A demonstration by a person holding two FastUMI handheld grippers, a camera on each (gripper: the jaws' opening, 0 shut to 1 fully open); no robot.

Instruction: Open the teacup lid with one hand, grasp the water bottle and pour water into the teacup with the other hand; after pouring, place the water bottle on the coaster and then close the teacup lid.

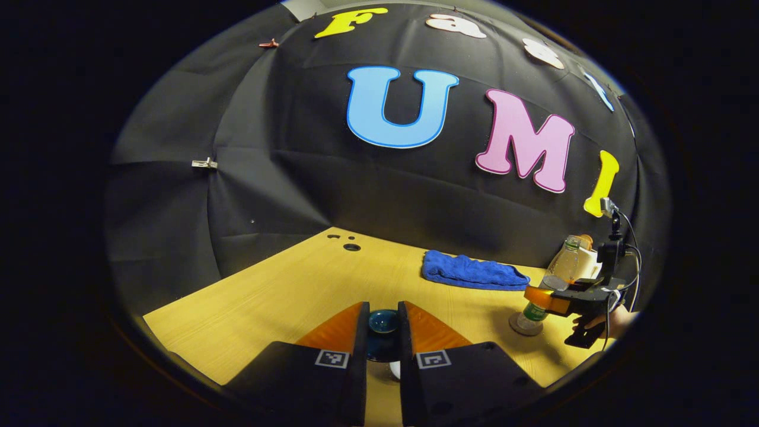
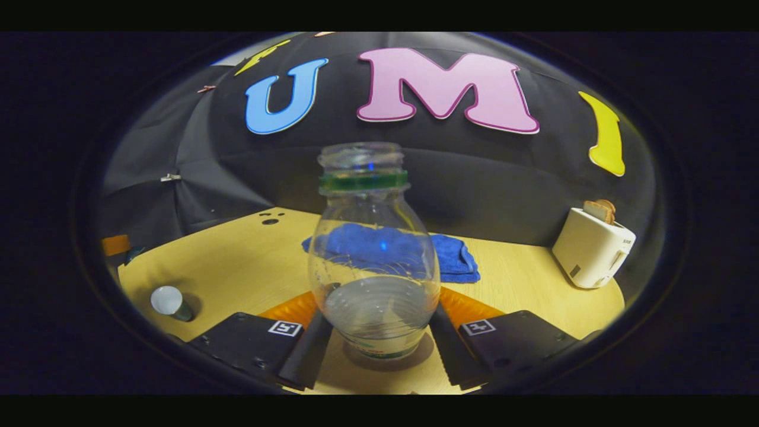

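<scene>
Water bottle (image 2: 375, 261): one, clear plastic, uncapped with a green ring at the neck, standing upright on the wooden table (image 2: 237, 261); a little water sits low inside, the upper part looks empty.
Coaster (image 1: 526, 327): one round disc, seen in the left gripper view directly under the bottle's base.
Right gripper (image 2: 376, 338): its two fingers stand on either side of the bottle's lower body, very close to it; I cannot tell whether both actually press on the plastic. In the left gripper view it shows farther off at the bottle, with a hand behind it.
Teacup lid (image 1: 383, 322): one dark blue glossy piece with a rounded knob, sitting between the left gripper's fingers.
Left gripper (image 1: 383, 332): fingers drawn narrow, one on each side of the lid, gripping it.
Teacup (image 2: 170, 302): one, in the right gripper view at the table's left edge, its mouth showing pale; what it holds I cannot tell.
Blue cloth (image 2: 450, 252): one, folded, lying near the back wall, behind the bottle.
Toaster (image 2: 593, 248): one, white, at the right, with one slice of bread standing up from its slot.
</scene>
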